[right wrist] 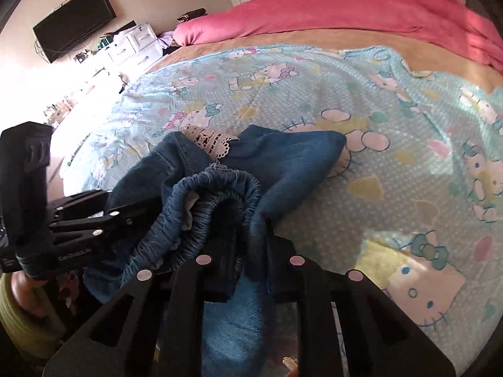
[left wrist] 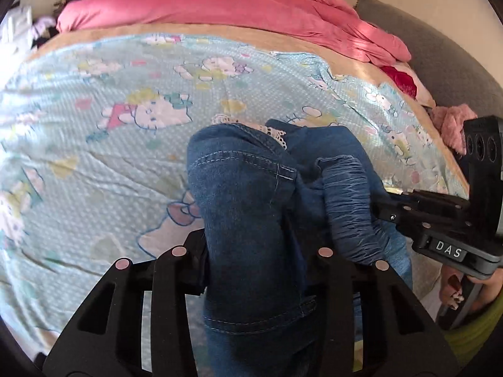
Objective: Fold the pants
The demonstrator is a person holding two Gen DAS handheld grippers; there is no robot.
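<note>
Blue denim pants (left wrist: 245, 194) with a white lace trim (left wrist: 270, 132) hang bunched over the light blue cartoon-print bedsheet (left wrist: 94, 163). My left gripper (left wrist: 251, 251) is shut on the denim near a stitched seam. My right gripper (right wrist: 251, 251) is shut on the pants (right wrist: 220, 194) at the gathered elastic waistband (right wrist: 201, 216). The right gripper also shows in the left wrist view (left wrist: 386, 207), entering from the right and touching the waistband (left wrist: 349, 207). The left gripper shows at the left of the right wrist view (right wrist: 125, 216).
A pink duvet (left wrist: 220, 9) lies along the far side of the bed. A grey headboard (left wrist: 440, 50) and pink fluffy cloth (left wrist: 452, 125) are at the right. A white dresser (right wrist: 132, 44) and a wall TV (right wrist: 75, 22) stand beyond the bed's left end.
</note>
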